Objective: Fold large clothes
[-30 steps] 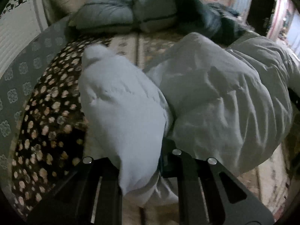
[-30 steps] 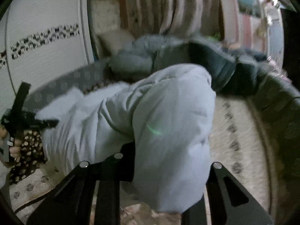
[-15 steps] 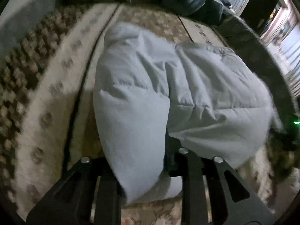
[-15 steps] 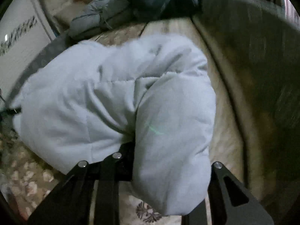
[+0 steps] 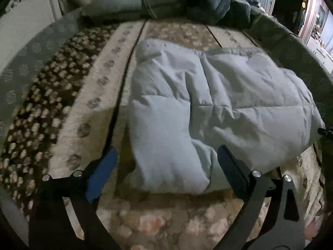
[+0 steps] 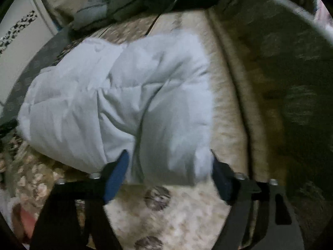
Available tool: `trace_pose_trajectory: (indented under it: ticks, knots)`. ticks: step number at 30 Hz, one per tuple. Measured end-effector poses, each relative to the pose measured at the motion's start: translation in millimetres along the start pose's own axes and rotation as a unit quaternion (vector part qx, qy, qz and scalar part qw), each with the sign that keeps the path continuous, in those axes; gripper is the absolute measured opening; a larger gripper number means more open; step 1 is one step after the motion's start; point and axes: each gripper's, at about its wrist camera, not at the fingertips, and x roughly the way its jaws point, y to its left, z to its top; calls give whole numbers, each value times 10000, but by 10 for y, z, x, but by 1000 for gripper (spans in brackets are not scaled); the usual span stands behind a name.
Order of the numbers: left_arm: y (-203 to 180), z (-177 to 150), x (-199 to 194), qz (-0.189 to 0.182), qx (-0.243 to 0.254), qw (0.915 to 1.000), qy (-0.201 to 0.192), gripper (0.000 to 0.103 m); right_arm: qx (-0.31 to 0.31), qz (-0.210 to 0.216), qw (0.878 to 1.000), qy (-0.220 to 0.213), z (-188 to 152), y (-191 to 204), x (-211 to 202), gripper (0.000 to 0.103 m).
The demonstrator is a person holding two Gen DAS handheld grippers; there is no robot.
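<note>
Nearest in the left wrist view, the left gripper stands spread wide, its jaws having just been opening; the near end of the jacket lies between the fingers, but neither pad presses on it. The right gripper is likewise spread, jaws just opened, with the jacket's other near corner between them and perhaps brushing the right finger, unpinched.

The step in hand looks like a release: a fold has been laid down and both ends let go. The pale quilted jacket rests in a puffy bundle on the patterned bed, its near end rolled under on the left side. Judged from its bulk, it is not yet compact. The next move likely calls for drawing both grippers clear of the fabric without dragging it, then picking new hold points, perhaps the far edge, to bring it over toward the near side. The padding will probably spring back, so a fold may need pressing flat.

Farther off, a heap of grey and dark bedding lies at the bed's far end.

Both views are dim and blurred. Sleeves, collar and zip cannot be told apart, and how many layers lie under the bundle is hidden. Its far right edge runs into shadow.
</note>
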Motion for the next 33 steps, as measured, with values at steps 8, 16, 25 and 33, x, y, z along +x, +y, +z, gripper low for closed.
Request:
trace_pose_trajectory:
  ticks: [8, 16, 25, 33]
  knots:
    - [-13, 47, -972, 431, -708, 9925, -894, 100, 233, -776, 9865, -1423, -299, 619, -920, 101]
    - [-422, -190, -1588, 548, -563, 9876, -1361, 100, -9, -1102, 9771, -1821, -477, 1624, -1347, 101]
    - [-524, -408, -1538, 416, -290, 9917, -1183, 100, -56, -996, 9767, -1901, -614, 2001, -1540, 101]
    - [-610, -407, -1484, 320, -172, 9931, -1112, 100, 17, -925, 9793, -1799, -688, 1978, -1445, 101]
